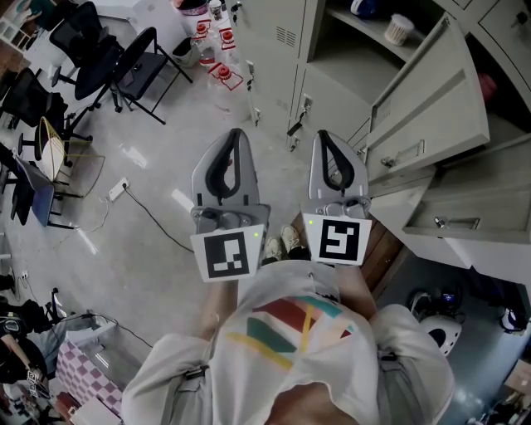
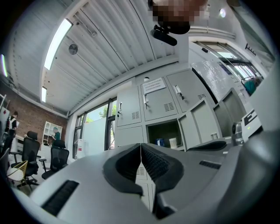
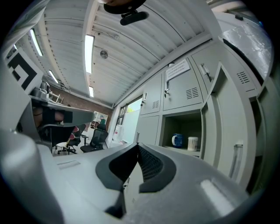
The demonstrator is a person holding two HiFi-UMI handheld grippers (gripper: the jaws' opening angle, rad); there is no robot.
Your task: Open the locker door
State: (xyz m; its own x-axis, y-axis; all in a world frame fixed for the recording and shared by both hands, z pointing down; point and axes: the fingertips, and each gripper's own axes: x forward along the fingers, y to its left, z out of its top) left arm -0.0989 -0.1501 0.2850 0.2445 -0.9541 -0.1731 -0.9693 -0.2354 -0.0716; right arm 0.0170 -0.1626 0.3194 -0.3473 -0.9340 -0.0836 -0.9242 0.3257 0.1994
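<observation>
Beside open locker door [image 1: 431, 108], mug [image 1: 362, 7] cut off

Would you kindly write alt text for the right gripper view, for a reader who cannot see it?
The right gripper, its dark fingers shut on nothing, points at a bank of grey metal lockers; one locker door stands open, showing a blue mug and a white ribbed cup inside.
</observation>
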